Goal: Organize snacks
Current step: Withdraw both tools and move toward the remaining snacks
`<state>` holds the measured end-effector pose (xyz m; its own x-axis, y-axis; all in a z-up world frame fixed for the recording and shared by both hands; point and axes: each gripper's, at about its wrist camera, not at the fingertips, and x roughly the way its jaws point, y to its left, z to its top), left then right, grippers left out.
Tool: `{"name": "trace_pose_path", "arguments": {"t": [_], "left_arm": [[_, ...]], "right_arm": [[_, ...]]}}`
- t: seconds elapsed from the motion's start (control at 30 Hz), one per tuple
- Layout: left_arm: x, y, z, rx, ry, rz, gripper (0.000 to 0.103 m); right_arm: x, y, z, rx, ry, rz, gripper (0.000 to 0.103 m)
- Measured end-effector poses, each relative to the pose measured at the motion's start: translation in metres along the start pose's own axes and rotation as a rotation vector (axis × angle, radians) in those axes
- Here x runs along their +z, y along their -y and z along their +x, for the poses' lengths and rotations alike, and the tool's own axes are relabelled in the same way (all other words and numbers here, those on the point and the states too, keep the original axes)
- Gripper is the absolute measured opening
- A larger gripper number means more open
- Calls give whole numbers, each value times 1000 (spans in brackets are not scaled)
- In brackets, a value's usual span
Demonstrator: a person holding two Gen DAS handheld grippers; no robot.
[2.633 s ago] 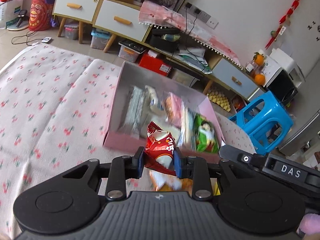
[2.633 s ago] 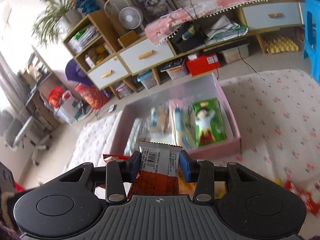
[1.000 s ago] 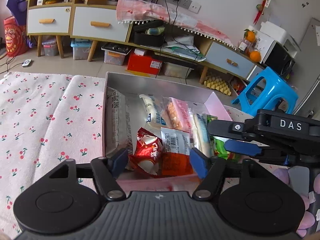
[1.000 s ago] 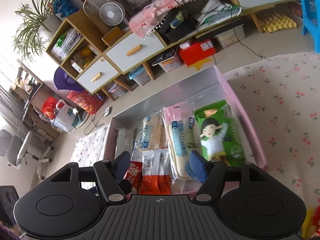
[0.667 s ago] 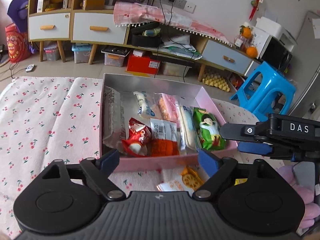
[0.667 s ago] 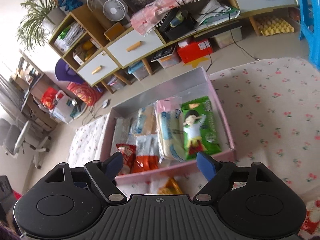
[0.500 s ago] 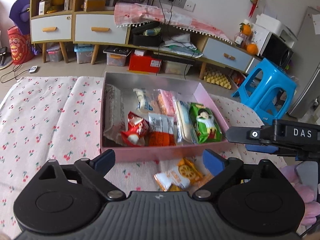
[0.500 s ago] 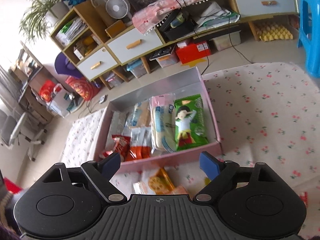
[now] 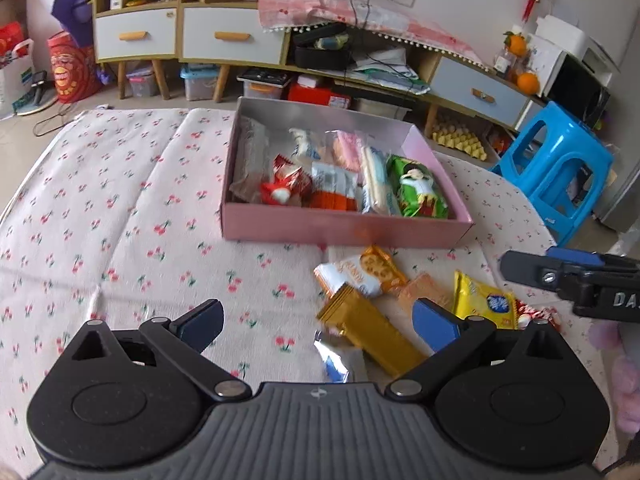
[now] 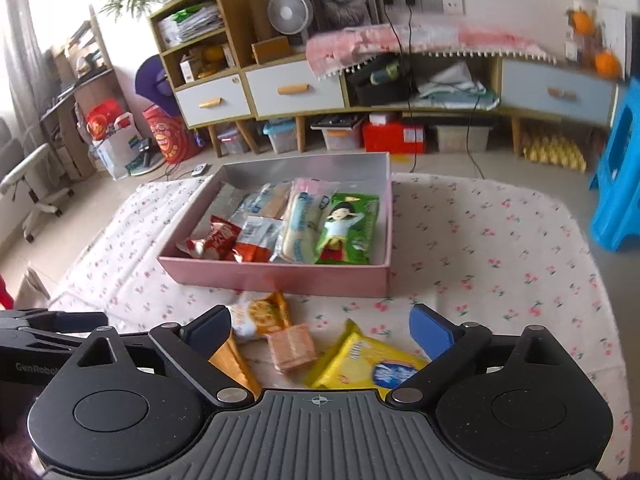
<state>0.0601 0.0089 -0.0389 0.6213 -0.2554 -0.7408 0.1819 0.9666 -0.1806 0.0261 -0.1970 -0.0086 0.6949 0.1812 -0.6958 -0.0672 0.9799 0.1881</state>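
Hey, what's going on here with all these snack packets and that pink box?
A person with a gripper in each hand is sorting snacks into the pink box. Several packets already lie in it, including a green packet and a red packet. The left gripper and right gripper are both open and empty, over loose snacks on the cherry-print cloth: a gold packet, a yellow packet and a cracker packet.

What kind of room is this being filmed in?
Most likely a home living room: a low cabinet with drawers along the wall, a desk fan on it, and a cherry-print tablecloth under a pink snack box.
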Motion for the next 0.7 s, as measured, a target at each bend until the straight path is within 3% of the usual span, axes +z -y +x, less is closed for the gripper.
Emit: {"name": "trace_pose_path", "arguments": {"t": [0.23,0.43,0.7], "left_arm": [[-19,9,6,20,-20,56,101],[-46,12,4,36,56,-5,99],[-60,16,11,64,80,8,88]], "right_arm": [[-16,13,-6,-27,-14,-137,98],[-42,27,2,-51,-68,-264,98],[-67,37,12,-74,-80,-399,98]]}}
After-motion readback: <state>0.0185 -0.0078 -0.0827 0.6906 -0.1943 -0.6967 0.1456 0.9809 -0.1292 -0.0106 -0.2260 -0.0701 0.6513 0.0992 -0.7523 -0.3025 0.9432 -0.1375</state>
